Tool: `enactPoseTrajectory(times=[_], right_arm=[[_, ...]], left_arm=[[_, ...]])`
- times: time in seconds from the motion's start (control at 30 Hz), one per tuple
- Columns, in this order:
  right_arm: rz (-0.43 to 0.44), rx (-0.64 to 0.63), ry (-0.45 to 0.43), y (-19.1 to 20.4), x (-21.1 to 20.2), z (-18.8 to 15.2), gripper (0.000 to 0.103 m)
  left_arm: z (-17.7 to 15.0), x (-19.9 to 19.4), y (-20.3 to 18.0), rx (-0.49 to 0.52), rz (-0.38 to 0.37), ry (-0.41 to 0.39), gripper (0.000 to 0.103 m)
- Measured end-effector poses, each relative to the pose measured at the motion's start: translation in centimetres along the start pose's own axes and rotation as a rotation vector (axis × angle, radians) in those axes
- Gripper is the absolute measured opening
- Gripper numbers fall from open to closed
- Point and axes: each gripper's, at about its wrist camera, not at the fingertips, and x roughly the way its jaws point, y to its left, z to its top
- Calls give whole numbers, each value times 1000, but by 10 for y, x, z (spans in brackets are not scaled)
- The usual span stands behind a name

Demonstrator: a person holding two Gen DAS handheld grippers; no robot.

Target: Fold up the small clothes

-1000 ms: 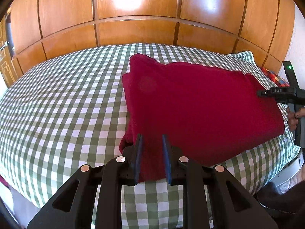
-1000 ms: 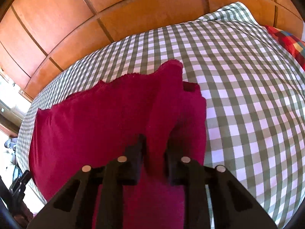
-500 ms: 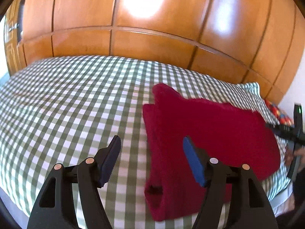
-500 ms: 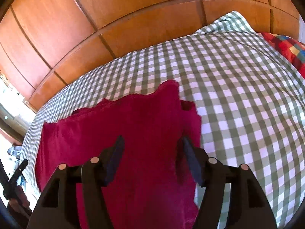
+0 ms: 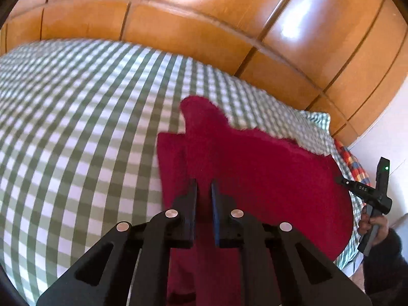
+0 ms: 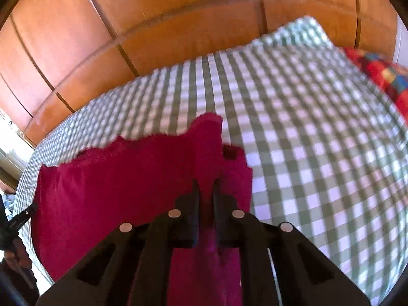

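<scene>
A dark red garment (image 5: 267, 178) lies folded flat on the green checked bedcover (image 5: 76, 127). My left gripper (image 5: 204, 191) is over the garment's left end, its jaws closing to a narrow gap with red cloth between the pads. In the right wrist view, my right gripper (image 6: 206, 191) is at the garment's (image 6: 114, 183) right end. Its jaws are closing on a raised ridge of the red cloth. Each view shows the other hand-held gripper at its edge, the right gripper (image 5: 367, 191) and the left gripper (image 6: 15, 224).
A glossy wooden headboard (image 5: 204, 25) runs behind the bed. A multicoloured checked cushion (image 6: 382, 74) lies at the far right by a checked pillow (image 6: 301, 35). The bedcover (image 6: 318, 153) stretches out to the right of the garment. The bed's near edge is under the grippers.
Both grippers opened wide, letting go of the cloth, then closed again on the garment's ends. The left gripper shifted along the left end and rolled a little.
</scene>
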Motion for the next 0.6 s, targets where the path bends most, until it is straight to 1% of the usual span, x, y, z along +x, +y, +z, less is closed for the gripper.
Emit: enactPoseTrajectory(times=[0.03, 0.07, 0.1, 0.13, 0.17, 0.2, 0.23, 0.3, 0.33, 0.37, 0.4, 0.43, 0.5, 0.6], right_arm=[[-15, 2, -26, -1, -5, 0, 7], [-31, -2, -25, -2, -4, -1, 7], [-51, -5, 4, -4, 7, -2, 7], [-65, 0, 31, -6, 17, -5, 8], [-80, 0, 63, -8, 29, -9, 8], [-92, -7, 86, -9, 40, -14, 8], [-93, -6, 83, -10, 43, -16, 9], [-75, -4, 68, -10, 38, -16, 14], [-55, 5, 66, -12, 34, -15, 25], [-20, 18, 60, -16, 28, -16, 45], [-12, 25, 52, -19, 21, -20, 57], [-4, 37, 41, -24, 13, -23, 73], [69, 77, 58, -32, 4, -32, 74], [232, 183, 127, -52, 0, -54, 76]], left_arm=[[1, 0, -1, 1, 14, -8, 9], [2, 2, -1, 5, 35, -9, 9], [2, 9, -1, 6, 72, 7, 9], [2, 20, 0, 5, 126, 33, 9], [0, 31, 5, -15, 173, 71, 9], [-3, 41, 7, -39, 188, 101, 9], [-5, 45, 8, -46, 189, 104, 12], [-7, 42, -1, -45, 226, 88, 13], [-7, 38, -6, -38, 239, 77, 14], [-8, 32, -11, -29, 260, 60, 19], [-10, 24, -19, -14, 289, 35, 20], [-12, 16, -25, 3, 307, 12, 21], [-17, -4, -40, 51, 350, -57, 21], [-34, -27, -60, 109, 340, -116, 21]])
